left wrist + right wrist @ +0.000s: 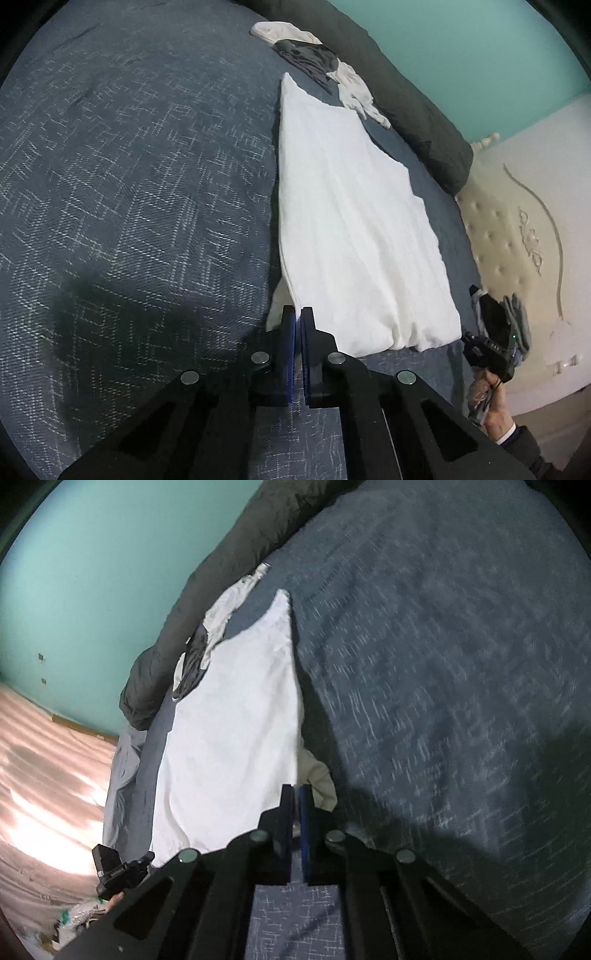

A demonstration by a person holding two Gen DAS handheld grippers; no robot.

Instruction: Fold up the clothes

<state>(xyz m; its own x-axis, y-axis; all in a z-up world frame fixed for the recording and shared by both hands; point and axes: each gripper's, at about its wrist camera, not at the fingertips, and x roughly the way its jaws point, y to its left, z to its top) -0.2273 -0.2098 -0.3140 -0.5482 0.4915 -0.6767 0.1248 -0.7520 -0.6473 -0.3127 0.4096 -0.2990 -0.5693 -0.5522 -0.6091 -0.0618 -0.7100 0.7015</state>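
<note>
The white garment point(351, 229) lies flat lengthwise on the blue bedspread point(129, 184), the left gripper point(298, 317) and right gripper point(297, 797) each clamped on a near-edge corner, so a fold appears underway, next requiring both corners carried across together.

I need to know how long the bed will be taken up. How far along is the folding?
Done: the white garment lies folded lengthwise into a long panel on the bedspread. In hand: the left claw and right claw are each shut on an edge of it, probably for the next fold. Left: finishing this one, plus the crumpled white and grey clothes by the dark pillow.
</note>
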